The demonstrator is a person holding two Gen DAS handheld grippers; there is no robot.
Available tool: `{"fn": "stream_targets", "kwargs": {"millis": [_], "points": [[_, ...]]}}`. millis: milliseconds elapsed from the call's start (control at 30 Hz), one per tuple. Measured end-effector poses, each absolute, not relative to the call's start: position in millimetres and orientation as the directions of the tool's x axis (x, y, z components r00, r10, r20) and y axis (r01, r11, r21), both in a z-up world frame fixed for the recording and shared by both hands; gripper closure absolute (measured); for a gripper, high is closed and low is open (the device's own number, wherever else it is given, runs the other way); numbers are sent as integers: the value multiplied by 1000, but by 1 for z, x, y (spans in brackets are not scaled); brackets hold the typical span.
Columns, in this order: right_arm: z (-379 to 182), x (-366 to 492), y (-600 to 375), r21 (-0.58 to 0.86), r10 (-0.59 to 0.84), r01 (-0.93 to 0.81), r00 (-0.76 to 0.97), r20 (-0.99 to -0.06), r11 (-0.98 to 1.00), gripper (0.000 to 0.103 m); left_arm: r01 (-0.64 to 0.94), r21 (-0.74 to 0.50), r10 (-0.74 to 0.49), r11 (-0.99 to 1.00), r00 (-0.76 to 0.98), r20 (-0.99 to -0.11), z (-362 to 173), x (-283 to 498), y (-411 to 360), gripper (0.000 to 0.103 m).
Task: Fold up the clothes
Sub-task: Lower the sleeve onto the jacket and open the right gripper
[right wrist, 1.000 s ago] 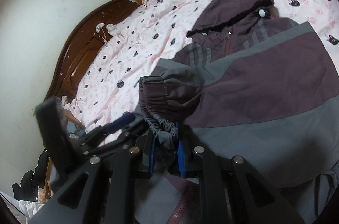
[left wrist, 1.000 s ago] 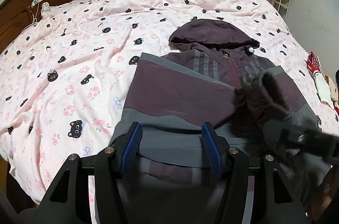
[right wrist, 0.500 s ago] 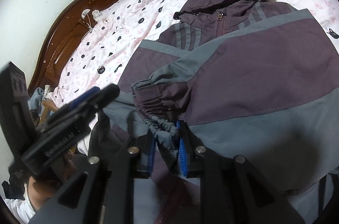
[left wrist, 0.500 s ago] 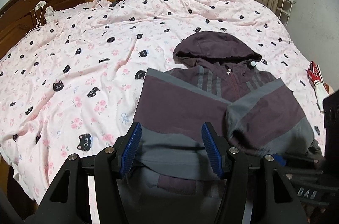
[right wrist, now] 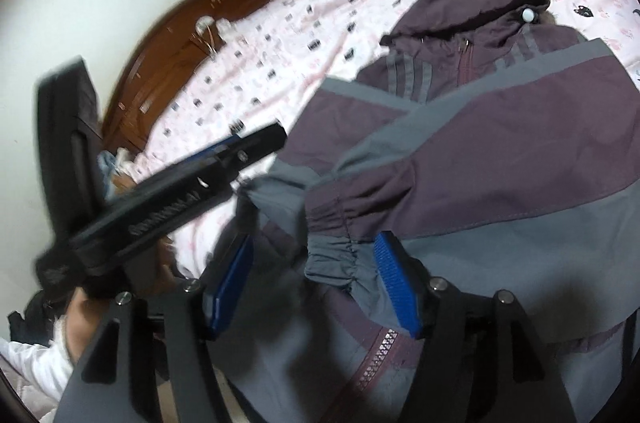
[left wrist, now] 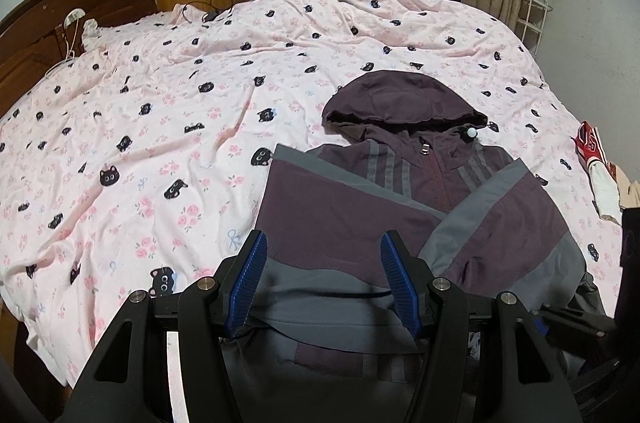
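currently, left wrist view: left gripper (left wrist: 322, 281) is spread wide, holding nothing, over the near hem of the jacket (left wrist: 360, 219), which lies on the bed (left wrist: 160, 111). risk: both sleeves may slide apart.

right wrist view: right gripper (right wrist: 314, 281) is wide; the cuff (right wrist: 340, 257) sits loose between its pads and may unroll. lettering on the other tool is blurred, unreadable.

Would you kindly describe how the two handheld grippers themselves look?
Both are matte black. The left gripper and right gripper each have two angular fingers with silver screw heads, faced with ribbed blue pads. From the right wrist view, the left gripper's body shows blurred white lettering. No cables show.
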State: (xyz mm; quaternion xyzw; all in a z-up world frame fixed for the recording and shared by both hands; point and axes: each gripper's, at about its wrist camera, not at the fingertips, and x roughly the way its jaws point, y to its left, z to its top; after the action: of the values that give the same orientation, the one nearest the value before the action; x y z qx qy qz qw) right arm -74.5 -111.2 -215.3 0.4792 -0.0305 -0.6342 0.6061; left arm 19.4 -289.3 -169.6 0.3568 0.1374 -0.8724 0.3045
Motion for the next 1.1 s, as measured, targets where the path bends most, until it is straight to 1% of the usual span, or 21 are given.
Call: {"fn": "stream_targets", "kwargs": {"millis": [133, 233, 300, 500, 733, 867, 900, 967, 1100], "points": [[-206, -84, -98, 658, -831, 715, 202, -518, -236, 38, 595, -38, -402, -803, -588, -702, -165, 15, -283, 49], [-200, -91, -88, 658, -840, 715, 190, -509, -237, 38, 550, -62, -354, -833, -616, -704, -163, 10, -274, 49], [-195, -96, -81, 641, -838, 725, 166, -519, -254, 38, 515, -79, -314, -853, -629, -712, -164, 5, -268, 49], [-191, -118, -54, 596, -826, 733, 83, -558, -329, 38, 469, -73, -270, -880, -623, -734, -170, -6, -252, 49], [-208, -135, -49, 600, -793, 692, 64, -606, -402, 38, 475, -1, -285, -880, -530, -799, -195, -19, -247, 49], [-221, -136, -55, 587, -765, 682, 65, -641, -435, 39, 478, 7, -279, -878, -501, -820, -211, -20, -252, 48], [-223, -137, -56, 583, -757, 681, 64, -651, -444, 39, 480, 6, -278, -877, -497, -822, -214, -20, -253, 47], [-227, -137, -59, 570, -743, 683, 59, -666, -457, 39, 489, 10, -287, -872, -494, -821, -218, -19, -255, 37], [-233, -136, -66, 539, -717, 693, 48, -696, -478, 39, 486, 34, -304, -873, -489, -818, -224, -20, -254, 36]]}}
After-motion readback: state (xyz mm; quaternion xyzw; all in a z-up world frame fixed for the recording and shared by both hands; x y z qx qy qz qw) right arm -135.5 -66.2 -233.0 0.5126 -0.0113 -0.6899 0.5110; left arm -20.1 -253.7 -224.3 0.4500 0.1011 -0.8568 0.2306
